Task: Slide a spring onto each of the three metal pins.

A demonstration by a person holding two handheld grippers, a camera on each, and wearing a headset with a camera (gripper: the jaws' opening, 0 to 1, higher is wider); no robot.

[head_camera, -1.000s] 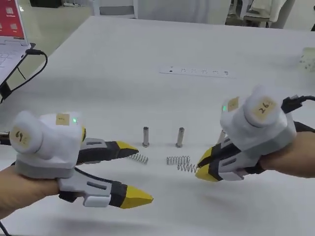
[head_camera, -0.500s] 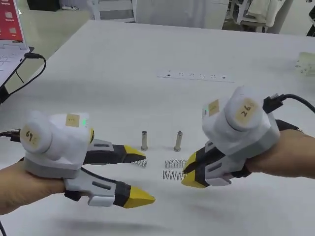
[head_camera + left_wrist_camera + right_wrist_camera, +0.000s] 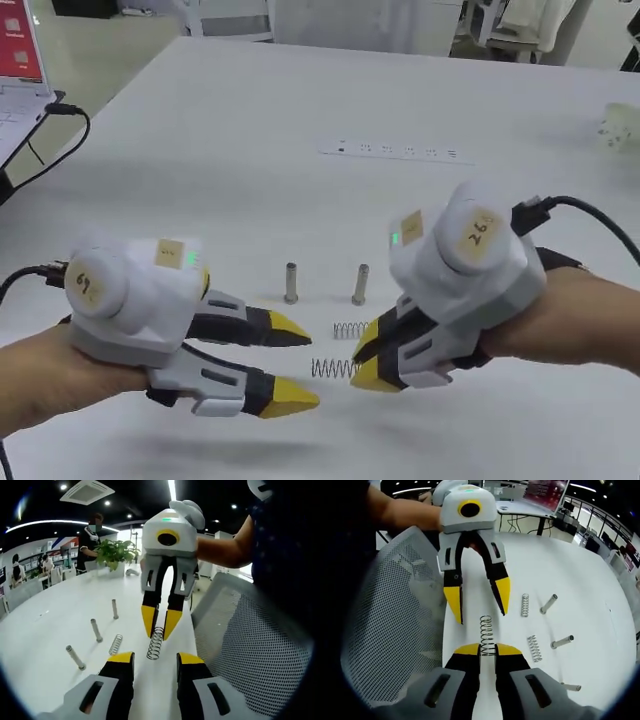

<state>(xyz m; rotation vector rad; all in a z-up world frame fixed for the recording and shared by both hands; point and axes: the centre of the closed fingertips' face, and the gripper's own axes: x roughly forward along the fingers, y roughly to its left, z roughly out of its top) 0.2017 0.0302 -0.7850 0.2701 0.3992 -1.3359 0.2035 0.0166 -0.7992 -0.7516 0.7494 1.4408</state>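
Observation:
My right gripper [image 3: 364, 364] is shut on one end of a spring [image 3: 331, 368], which sticks out toward the left gripper [image 3: 298, 364]. In the right gripper view the spring [image 3: 486, 630] runs from my right gripper [image 3: 487, 651] toward the open left gripper [image 3: 479, 602]. The left gripper [image 3: 156, 658] holds nothing and faces the right gripper [image 3: 160, 625] and its spring [image 3: 155, 643]. Two upright pins [image 3: 291, 283] [image 3: 361, 284] stand behind, and a loose spring [image 3: 347, 329] lies by them. The left gripper view has three pins [image 3: 114, 609] [image 3: 95, 630] [image 3: 75, 656]. Two loose springs [image 3: 525, 604] [image 3: 534, 647] lie on the table.
A white power strip [image 3: 385, 151] lies farther back on the white table [image 3: 250, 120]. A laptop [image 3: 18, 55] and a black cable [image 3: 60, 125] are at the far left. A mesh chair [image 3: 250, 640] stands at the table's near edge.
My right gripper has closed on a spring and brought it left and nearer to me, toward the left gripper. The left gripper has shifted slightly right.

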